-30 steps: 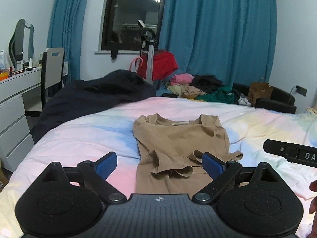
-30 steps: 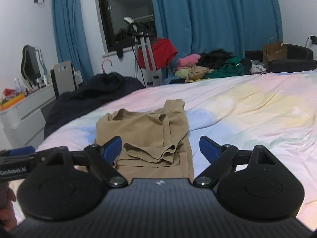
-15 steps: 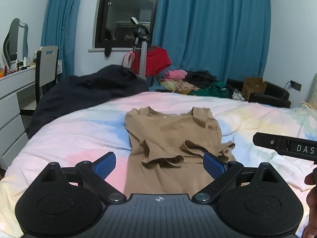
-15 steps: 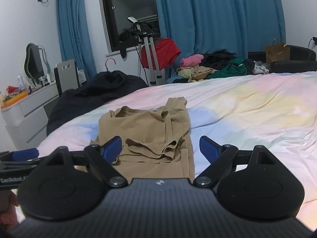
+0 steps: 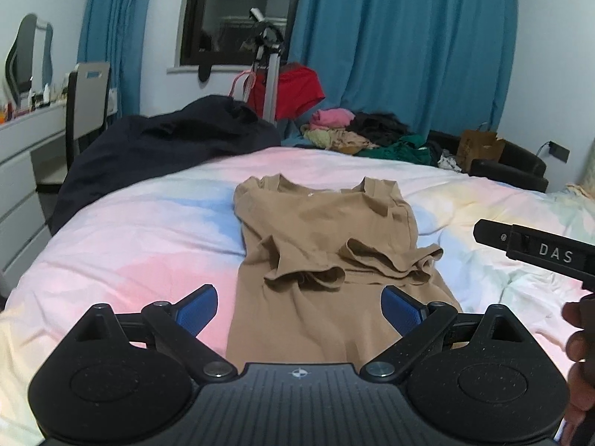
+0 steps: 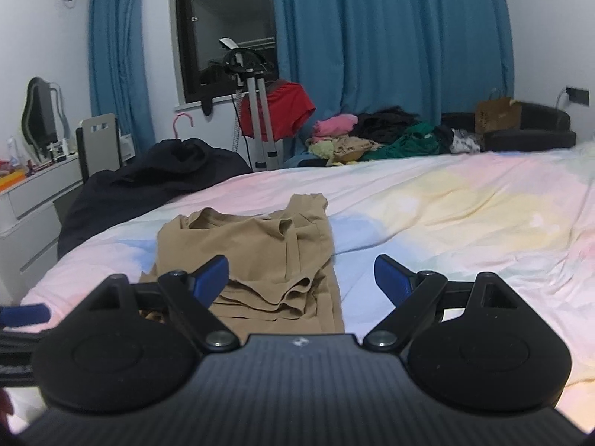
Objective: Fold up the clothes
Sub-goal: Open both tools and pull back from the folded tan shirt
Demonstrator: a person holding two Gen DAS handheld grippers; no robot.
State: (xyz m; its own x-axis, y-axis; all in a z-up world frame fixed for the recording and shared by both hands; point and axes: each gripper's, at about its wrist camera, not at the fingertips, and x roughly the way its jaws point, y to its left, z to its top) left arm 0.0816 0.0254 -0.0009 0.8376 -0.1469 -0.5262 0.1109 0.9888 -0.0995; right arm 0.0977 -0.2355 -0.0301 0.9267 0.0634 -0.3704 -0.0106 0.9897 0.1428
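Garment: tan top point(image 5: 327, 260) lies flat on the bed point(image 5: 141, 245), both sleeves folded inward across its middle.
Left gripper point(image 5: 299, 306): jaws open, empty.
Right gripper point(image 6: 299, 277): jaws open, empty.
Change: garment unmoved since earlier frame.

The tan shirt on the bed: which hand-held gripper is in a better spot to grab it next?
Probably the left hand-held gripper: the tan shirt lies centred between its open fingers. The right hand-held gripper, also open, sits off the shirt's right edge, mostly over bedsheet.
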